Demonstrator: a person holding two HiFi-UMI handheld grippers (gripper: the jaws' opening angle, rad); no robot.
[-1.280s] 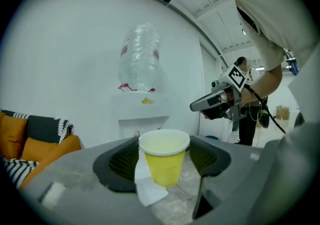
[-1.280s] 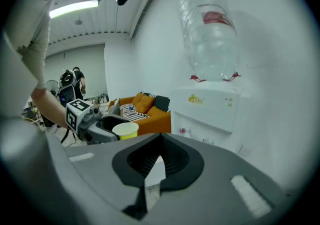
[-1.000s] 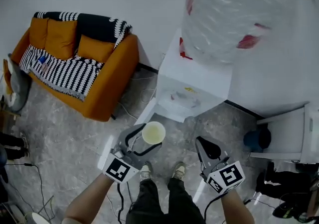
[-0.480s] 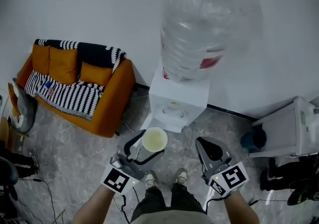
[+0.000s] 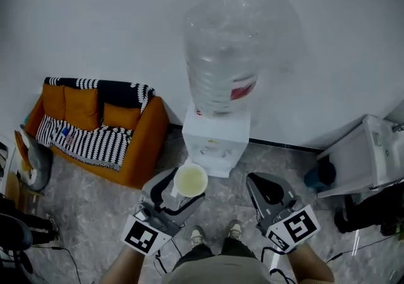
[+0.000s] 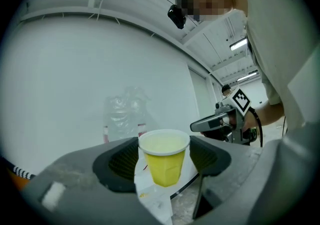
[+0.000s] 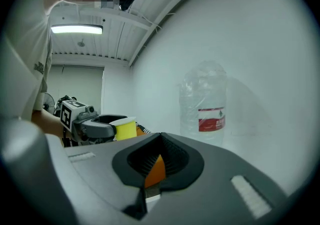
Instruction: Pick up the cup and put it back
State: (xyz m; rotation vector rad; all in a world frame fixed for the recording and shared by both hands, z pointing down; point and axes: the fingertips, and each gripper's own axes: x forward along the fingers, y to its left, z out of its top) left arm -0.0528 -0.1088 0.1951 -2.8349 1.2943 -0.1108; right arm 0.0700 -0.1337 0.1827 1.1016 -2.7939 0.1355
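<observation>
Backing off from the water dispenser [image 5: 214, 142], we are seeing it sit smaller and farther away in the head view than a second ago. The cup [image 5: 190, 180] is riding upright in our left gripper [image 5: 182, 189], whose jaws are standing wide and pressing on its yellow sides. Our right gripper [image 5: 262, 185] is hanging closed and empty. We are judging the thin wall likely to buckle under a harder squeeze, and the tapered cup likely to slip or tip while travelling back.
</observation>
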